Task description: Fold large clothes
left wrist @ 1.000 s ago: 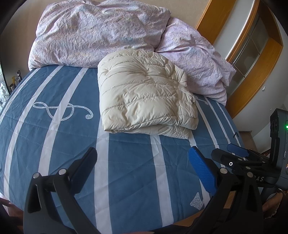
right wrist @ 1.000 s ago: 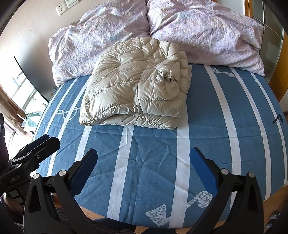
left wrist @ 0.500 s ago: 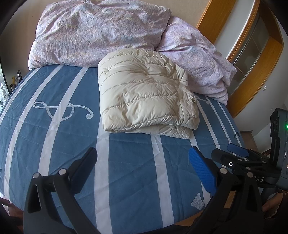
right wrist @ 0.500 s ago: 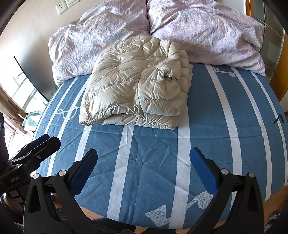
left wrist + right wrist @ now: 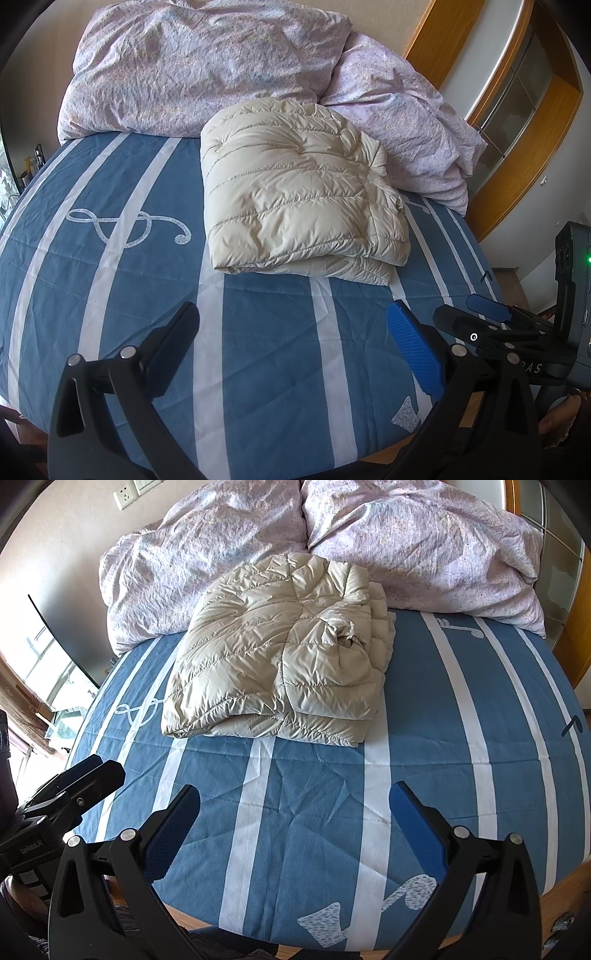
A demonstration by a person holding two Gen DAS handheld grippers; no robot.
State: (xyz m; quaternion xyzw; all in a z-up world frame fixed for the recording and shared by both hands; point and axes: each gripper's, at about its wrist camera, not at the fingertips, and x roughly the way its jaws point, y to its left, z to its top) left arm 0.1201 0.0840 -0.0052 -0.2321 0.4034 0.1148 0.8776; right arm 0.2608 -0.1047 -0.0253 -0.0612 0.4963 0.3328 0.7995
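Observation:
A cream quilted puffer jacket (image 5: pixel 295 192) lies folded into a thick rectangle on the blue striped bed; it also shows in the right wrist view (image 5: pixel 284 653). My left gripper (image 5: pixel 295 332) is open and empty, held back from the jacket over the near part of the bed. My right gripper (image 5: pixel 295 812) is open and empty, also near the bed's front edge. Each gripper shows in the other's view: the right one at the right edge (image 5: pixel 487 314), the left one at the left edge (image 5: pixel 88 775).
The blue bedsheet with white stripes (image 5: pixel 147 295) covers the bed (image 5: pixel 461 738). A crumpled lilac duvet (image 5: pixel 207 66) and pillows (image 5: pixel 424 542) are piled behind the jacket. A wooden-framed window (image 5: pixel 524 110) is on the right. A dark screen (image 5: pixel 62 642) stands at the left.
Both views have shifted very slightly; the jacket sits a touch lower in the frames. Both grippers stay open and empty.

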